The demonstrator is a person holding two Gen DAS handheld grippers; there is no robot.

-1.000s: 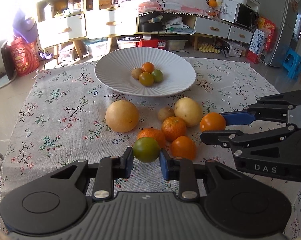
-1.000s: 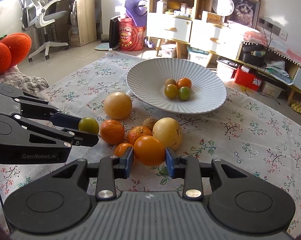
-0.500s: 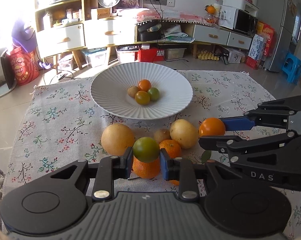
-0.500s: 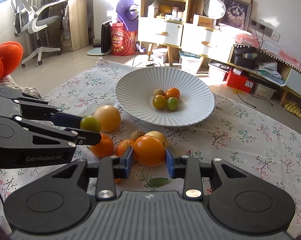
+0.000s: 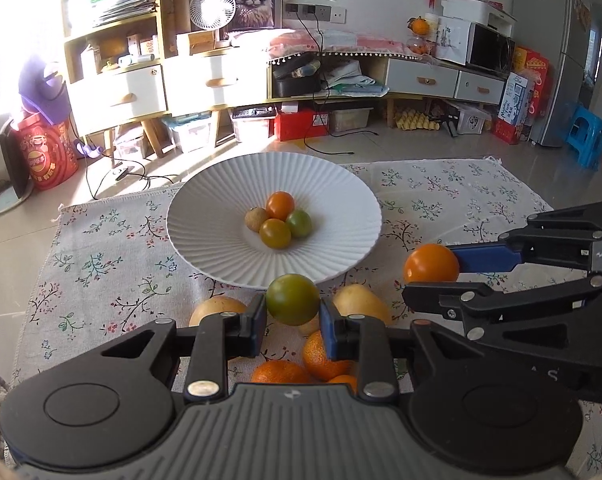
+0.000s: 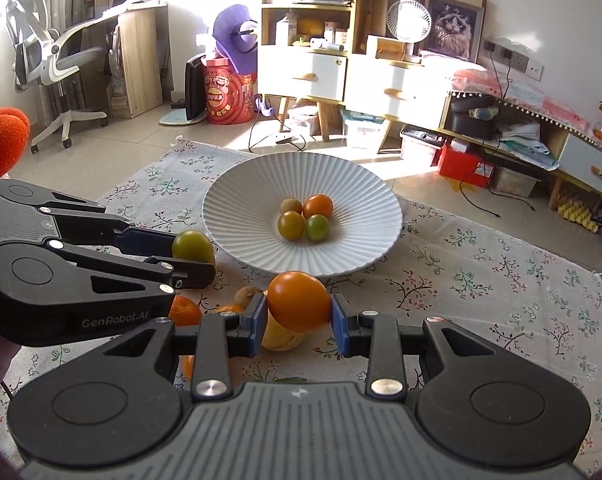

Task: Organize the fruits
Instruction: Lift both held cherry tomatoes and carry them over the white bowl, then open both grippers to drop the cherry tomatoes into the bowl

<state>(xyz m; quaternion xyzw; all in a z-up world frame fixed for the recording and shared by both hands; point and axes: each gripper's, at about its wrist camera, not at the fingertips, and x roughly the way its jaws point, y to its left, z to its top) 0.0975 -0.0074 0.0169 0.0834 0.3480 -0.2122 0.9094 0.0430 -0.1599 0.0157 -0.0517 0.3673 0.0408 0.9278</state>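
My left gripper (image 5: pixel 293 300) is shut on a green fruit (image 5: pixel 292 291), held in the air just short of the near rim of the white ribbed plate (image 5: pixel 221 256). My right gripper (image 6: pixel 299 302) is shut on an orange fruit (image 6: pixel 299 300), also raised near the plate (image 6: pixel 357 256). Each gripper shows in the other's view, the right one (image 5: pixel 431 270) and the left one (image 6: pixel 193 246). The plate holds several small fruits (image 5: pixel 279 220). Oranges (image 5: pixel 325 356) and two yellow fruits (image 5: pixel 361 304) lie on the floral cloth below.
The floral tablecloth (image 5: pixel 101 248) covers the table, with its far edge behind the plate. A brown kiwi-like fruit (image 6: pixel 248 294) lies among the loose fruit. Shelves, drawers and boxes stand across the room behind the table.
Both grippers have risen and moved forward toward the plate, each carrying its fruit. The loose fruit on the cloth now lies below and behind the fingertips.
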